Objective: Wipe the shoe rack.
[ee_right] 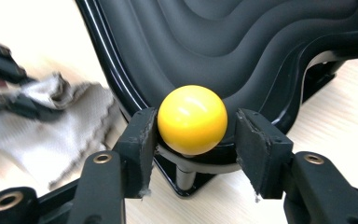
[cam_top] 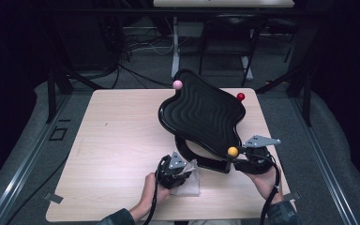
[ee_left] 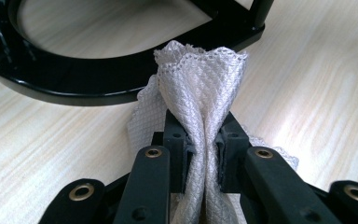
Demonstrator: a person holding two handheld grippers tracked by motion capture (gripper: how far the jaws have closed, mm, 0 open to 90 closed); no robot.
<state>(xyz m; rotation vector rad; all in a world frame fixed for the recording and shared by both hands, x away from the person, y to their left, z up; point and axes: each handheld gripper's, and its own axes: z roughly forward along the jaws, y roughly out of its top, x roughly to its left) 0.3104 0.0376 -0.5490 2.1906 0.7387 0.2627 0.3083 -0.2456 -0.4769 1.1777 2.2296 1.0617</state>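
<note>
Cloth (ee_left: 200, 93) pinched upright by left gripper (ee_left: 204, 156), jaws level.

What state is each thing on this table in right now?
White cloth: bunched, pinched in left tool.
Yellow ball: between right tool pads, one pad apart.
Black wavy tray: tilted on its stand.
Pink ball, red ball: untouched at tray's rim.
</note>
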